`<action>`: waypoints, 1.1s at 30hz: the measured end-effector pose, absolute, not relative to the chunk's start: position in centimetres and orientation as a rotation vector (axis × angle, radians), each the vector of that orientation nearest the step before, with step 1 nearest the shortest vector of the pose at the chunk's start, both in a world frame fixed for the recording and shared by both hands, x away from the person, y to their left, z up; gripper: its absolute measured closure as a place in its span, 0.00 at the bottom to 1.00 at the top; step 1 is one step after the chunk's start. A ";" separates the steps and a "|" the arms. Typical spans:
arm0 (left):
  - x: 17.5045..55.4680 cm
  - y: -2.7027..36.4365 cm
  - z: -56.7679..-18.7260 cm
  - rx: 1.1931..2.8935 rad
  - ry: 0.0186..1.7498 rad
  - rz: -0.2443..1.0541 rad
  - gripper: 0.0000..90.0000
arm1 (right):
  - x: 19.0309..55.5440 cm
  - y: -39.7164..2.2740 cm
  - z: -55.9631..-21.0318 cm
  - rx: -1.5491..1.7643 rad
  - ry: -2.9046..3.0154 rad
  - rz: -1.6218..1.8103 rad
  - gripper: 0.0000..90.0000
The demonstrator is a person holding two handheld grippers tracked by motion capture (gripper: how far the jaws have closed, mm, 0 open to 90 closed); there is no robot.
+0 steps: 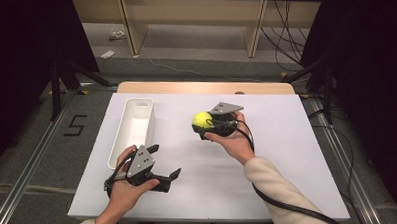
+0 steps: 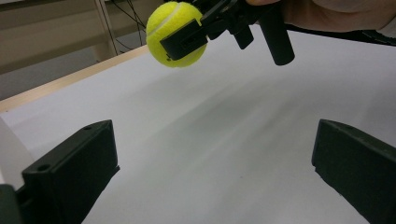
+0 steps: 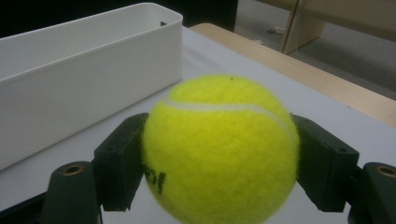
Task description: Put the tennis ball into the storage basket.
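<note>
The right gripper (image 3: 219, 154) pinches a yellow tennis ball (image 3: 219, 149) — black lettering there, unreadable — left gripper (image 2: 215, 172) spread wide.

ball (image 3: 219, 149): underside cut by frame edge | print partly behind jaw | tray (image 3: 84, 79): left end cropped

black "5" marked on the floor (image 1: 75, 125), unreadable dark print on the tennis ball (image 3: 219, 149)

Black hand-held grippers (image 1: 165, 167) (image 1: 202, 123), grey triangular top plates, black cables; cream sleeve (image 1: 283, 195).
</note>
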State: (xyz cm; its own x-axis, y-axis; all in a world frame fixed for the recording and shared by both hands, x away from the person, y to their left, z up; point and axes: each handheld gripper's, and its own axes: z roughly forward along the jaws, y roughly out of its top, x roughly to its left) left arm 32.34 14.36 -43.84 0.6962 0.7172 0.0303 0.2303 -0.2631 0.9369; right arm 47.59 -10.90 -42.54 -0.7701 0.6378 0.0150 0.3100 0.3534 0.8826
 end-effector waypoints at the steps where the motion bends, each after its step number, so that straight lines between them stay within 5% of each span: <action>1: 32.3 14.4 -43.8 1.820 0.748 0.560 0.00 | 47.6 -10.9 -42.5 0.838 2.290 1.385 0.29; 33: 32.3 14.4 -43.8 1.818 0.746 0.560 0.00 | 47.8 -9.0 -40.5 0.779 2.282 1.408 0.29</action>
